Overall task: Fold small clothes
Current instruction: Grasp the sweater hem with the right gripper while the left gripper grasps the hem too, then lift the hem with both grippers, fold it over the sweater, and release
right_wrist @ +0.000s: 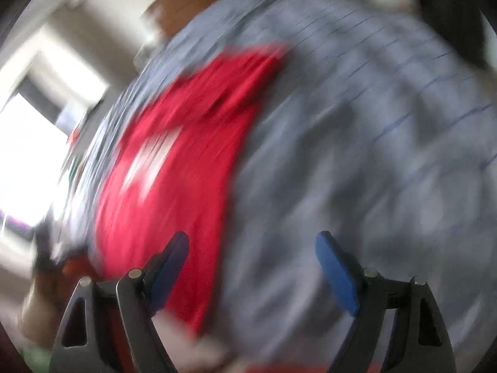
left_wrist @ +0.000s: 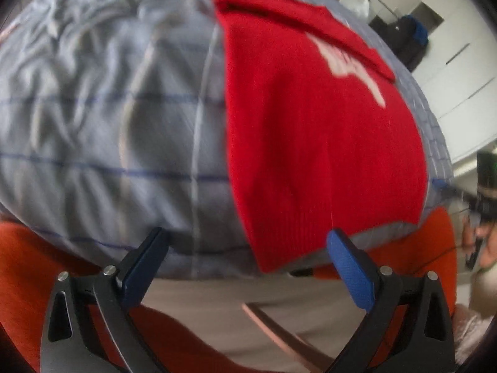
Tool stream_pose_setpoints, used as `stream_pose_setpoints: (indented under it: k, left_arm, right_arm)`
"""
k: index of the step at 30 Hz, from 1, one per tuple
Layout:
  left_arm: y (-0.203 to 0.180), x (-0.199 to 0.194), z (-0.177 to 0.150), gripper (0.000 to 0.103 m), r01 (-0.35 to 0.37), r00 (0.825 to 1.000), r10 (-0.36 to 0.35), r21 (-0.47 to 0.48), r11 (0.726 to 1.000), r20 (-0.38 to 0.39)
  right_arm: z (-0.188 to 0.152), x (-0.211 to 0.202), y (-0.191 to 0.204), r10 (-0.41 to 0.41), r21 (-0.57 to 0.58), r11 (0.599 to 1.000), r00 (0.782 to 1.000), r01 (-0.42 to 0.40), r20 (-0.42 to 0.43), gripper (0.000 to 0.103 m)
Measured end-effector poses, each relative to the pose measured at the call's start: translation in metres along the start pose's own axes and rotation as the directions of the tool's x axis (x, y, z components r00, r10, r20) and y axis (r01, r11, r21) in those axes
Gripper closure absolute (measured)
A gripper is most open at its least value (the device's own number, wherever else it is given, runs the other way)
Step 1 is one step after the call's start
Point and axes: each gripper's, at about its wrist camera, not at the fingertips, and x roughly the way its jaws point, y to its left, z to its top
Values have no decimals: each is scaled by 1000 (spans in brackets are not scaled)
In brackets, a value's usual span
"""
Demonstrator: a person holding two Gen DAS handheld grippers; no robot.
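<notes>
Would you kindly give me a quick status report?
Left gripper open, empty. Right gripper open, empty. Red garment flat on grey checked bedding, one sleeve folded in. Nothing blocking.

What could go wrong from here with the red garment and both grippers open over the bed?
1. The red garment lies near the edge of the grey checked bedcover, its hem at the rim; a careless pull might drag it off.
2. The right wrist view is badly smeared, so the right gripper could pinch the bedcover along with the cloth.
3. The left gripper, open and empty, straddles the garment's edge and the cover, so closing here may catch both.
</notes>
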Motion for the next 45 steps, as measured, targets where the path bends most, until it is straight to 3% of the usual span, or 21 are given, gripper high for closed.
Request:
stream_pose_setpoints:
  k: [2, 5, 7, 9, 10, 12, 13, 14, 15, 17, 18, 21, 24, 27, 31, 36, 39, 43, 45]
  left_arm:
    - [0, 12, -1, 3, -5, 1000, 5, 4, 1000, -28]
    - [-3, 15, 0, 7, 17, 999, -17, -11, 1000, -29]
    - [-5, 15, 1, 20, 50, 999, -50, -18, 999, -18]
    - [-8, 15, 0, 42, 57, 998, -57, -13, 998, -27]
    - [-11, 15, -1, 45, 70, 997, -71, -9, 997, -35]
    - [-13, 20, -2, 67, 100, 994, -100, -8, 995, -50]
    - [-14, 24, -2, 73, 113, 992, -114, -8, 994, -61]
    - [-16, 27, -2, 89, 119, 991, -119, -5, 993, -69]
    - [-19, 29, -1, 98, 117, 990, -116, 4, 993, -73]
    - [-22, 23, -1, 99, 129, 990, -127, 15, 992, -64]
    - [-21, 19, 0, 100, 143, 988, -142, 17, 990, -58]
    - [-20, -6, 1, 100, 196, 981, -196, 13, 981, -16]
    - [-20, -34, 22, 100, 262, 963, -261, -7, 965, 72]
    - [-18, -49, 63, 100, 317, 937, -309, -23, 948, 165]
    - [-11, -46, 137, 100, 306, 921, -288, -32, 951, 262]
    - [-3, -17, 237, 100, 260, 926, -219, -99, 961, 308]
    - [5, 3, 277, 100, 227, 937, -180, -132, 965, 299]
    - [5, 45, 325, 99, 160, 954, -111, -162, 974, 278]
    - [8, 58, 339, 87, 127, 957, -71, -185, 974, 282]
  right_arm:
    - [-29, 14, 18, 9, -9, 1000, 998, -10, -67, 20]
    - [-53, 32, 14, 79, 126, 990, 992, -66, -97, 20]
    - [-61, 43, 10, 85, 176, 982, 991, -66, -99, 21]
    - [-62, 50, 10, 86, 193, 979, 992, -68, -90, 24]
    - [-64, 48, 11, 97, 200, 977, 992, -80, -79, 25]
    - [-60, 53, 14, 110, 206, 974, 992, -96, -57, 27]
    - [-57, 55, 15, 110, 203, 974, 993, -97, -54, 29]
    - [-55, 58, 15, 102, 201, 976, 993, -89, -55, 30]
    - [-54, 62, 15, 96, 198, 977, 993, -81, -67, 38]
    - [-52, 65, 17, 89, 193, 979, 991, -69, -99, 72]
    - [-52, 64, 17, 91, 197, 978, 990, -69, -107, 98]
    - [-51, 47, 21, 129, 207, 972, 989, -111, -77, 98]
    - [-41, 19, 20, 196, 218, 956, 980, -196, 20, 98]
    - [-12, -4, 19, 192, 185, 959, 972, -215, 136, 98]
    - [51, -5, 14, 131, 121, 979, 958, -166, 254, 98]
    - [143, 23, 2, 71, 69, 993, 946, -98, 316, 98]
    - [197, 49, -5, 40, 91, 993, 945, -73, 326, 98]
    - [244, 74, -27, -6, 158, 986, 942, -49, 335, 98]
    - [259, 93, -39, -2, 192, 979, 939, -68, 343, 98]
